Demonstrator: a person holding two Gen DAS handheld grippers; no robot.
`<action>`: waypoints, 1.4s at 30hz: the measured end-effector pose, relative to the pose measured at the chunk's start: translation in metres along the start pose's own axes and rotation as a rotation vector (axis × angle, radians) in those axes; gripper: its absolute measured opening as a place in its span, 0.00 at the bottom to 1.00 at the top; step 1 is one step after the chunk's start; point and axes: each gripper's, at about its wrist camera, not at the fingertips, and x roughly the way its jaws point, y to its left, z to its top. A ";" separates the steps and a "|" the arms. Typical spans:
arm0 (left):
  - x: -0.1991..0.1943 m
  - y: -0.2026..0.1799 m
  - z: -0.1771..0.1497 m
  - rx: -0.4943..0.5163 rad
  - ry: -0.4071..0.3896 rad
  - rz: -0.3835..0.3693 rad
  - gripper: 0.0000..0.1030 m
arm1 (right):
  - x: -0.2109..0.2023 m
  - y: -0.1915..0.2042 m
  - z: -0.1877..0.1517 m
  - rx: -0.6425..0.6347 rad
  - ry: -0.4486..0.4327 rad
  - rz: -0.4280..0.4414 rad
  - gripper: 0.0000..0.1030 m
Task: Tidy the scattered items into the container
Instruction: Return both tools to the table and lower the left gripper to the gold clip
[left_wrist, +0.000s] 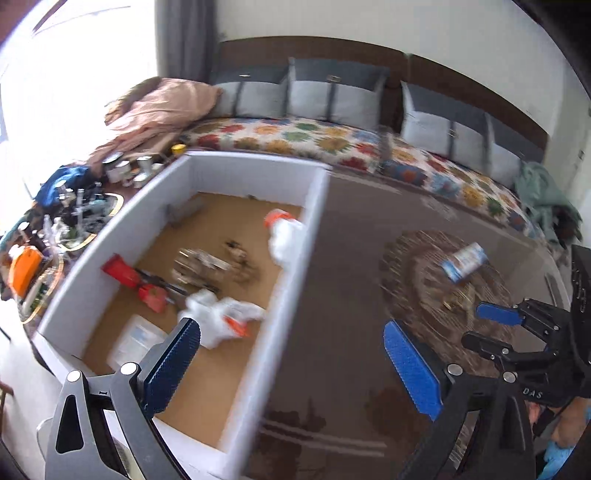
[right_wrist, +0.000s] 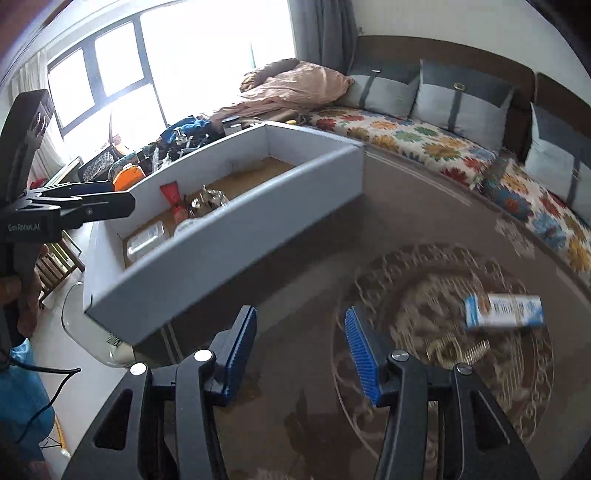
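Observation:
A white open box (left_wrist: 295, 236) with a brown floor stands on the dark table; it also shows in the right wrist view (right_wrist: 229, 240). Inside lie a red item (left_wrist: 120, 271), white bags with orange caps (left_wrist: 284, 236), a clear plastic case (left_wrist: 135, 341) and brownish clutter. A blue and white carton (left_wrist: 464, 261) lies on the round patterned mat, also in the right wrist view (right_wrist: 504, 311), beside a small gold clip (right_wrist: 448, 349). My left gripper (left_wrist: 291, 356) is open and empty over the box's near wall. My right gripper (right_wrist: 299, 350) is open and empty, left of the carton.
A sofa (left_wrist: 332, 140) with a flowered cover and grey cushions runs along the table's far side. Cups, cans and clutter (left_wrist: 125, 170) crowd the table's left end beyond the box. The right gripper also shows at the right edge of the left wrist view (left_wrist: 491, 328).

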 end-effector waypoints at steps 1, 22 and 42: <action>0.002 -0.015 -0.009 0.013 0.017 -0.023 0.98 | -0.015 -0.016 -0.026 0.051 -0.004 -0.003 0.50; 0.125 -0.224 -0.030 0.278 0.167 -0.095 0.98 | -0.157 -0.104 -0.228 0.396 -0.161 -0.015 0.50; 0.198 -0.260 0.014 0.382 0.183 -0.065 0.98 | -0.144 -0.102 -0.224 0.413 -0.148 0.008 0.50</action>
